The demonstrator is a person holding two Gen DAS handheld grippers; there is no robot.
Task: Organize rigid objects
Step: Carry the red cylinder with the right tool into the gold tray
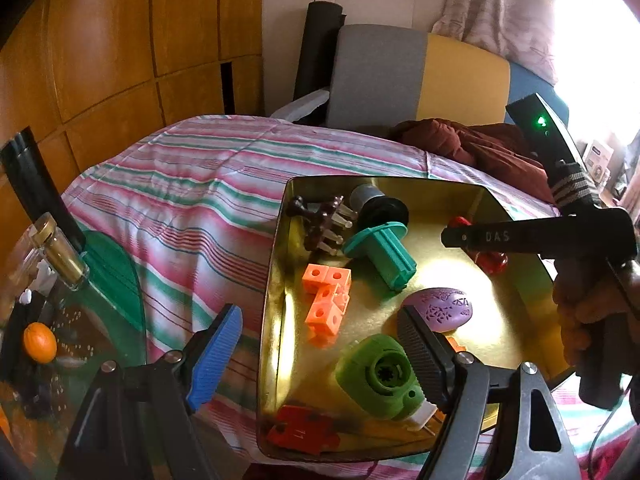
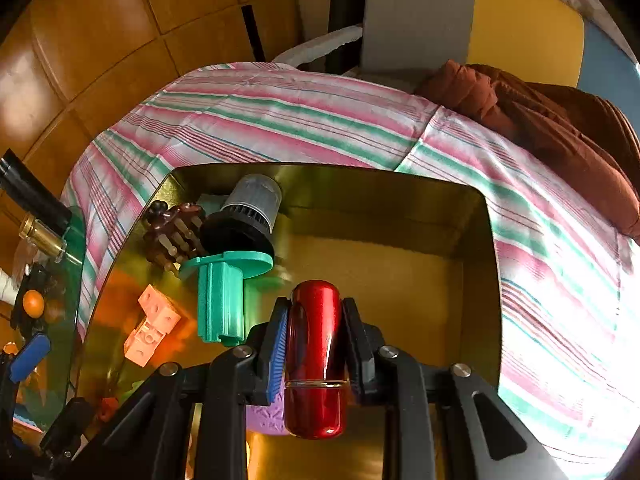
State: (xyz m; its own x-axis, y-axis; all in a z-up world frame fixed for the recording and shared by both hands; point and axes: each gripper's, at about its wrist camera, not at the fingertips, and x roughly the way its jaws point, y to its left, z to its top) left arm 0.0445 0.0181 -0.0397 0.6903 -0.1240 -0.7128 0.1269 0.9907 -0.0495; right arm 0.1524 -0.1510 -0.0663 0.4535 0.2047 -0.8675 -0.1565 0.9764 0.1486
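Note:
A gold metal tray (image 1: 276, 264) (image 2: 472, 216) lies on a striped cloth. In it lie orange cube blocks (image 1: 326, 300) (image 2: 150, 324), a teal spool (image 1: 380, 254) (image 2: 222, 296), a grey and black filter (image 1: 376, 202) (image 2: 248, 212), a brown brush (image 1: 320, 222) (image 2: 172, 228), a purple oval (image 1: 440, 308), a green round part (image 1: 380, 376) and a red block (image 1: 304, 428). My right gripper (image 2: 316, 320) is shut on a glossy red capsule (image 2: 316, 356) (image 1: 490, 260) over the tray. My left gripper (image 1: 320, 352) is open and empty above the tray's near left edge.
A glass table (image 1: 108, 280) at the left holds a gold-capped bottle (image 1: 60, 256) and an orange ball (image 1: 39, 342). A brown cloth (image 2: 540, 120) lies at the far right. A grey and yellow chair back (image 1: 420, 76) stands behind, beside wooden panels (image 1: 120, 40).

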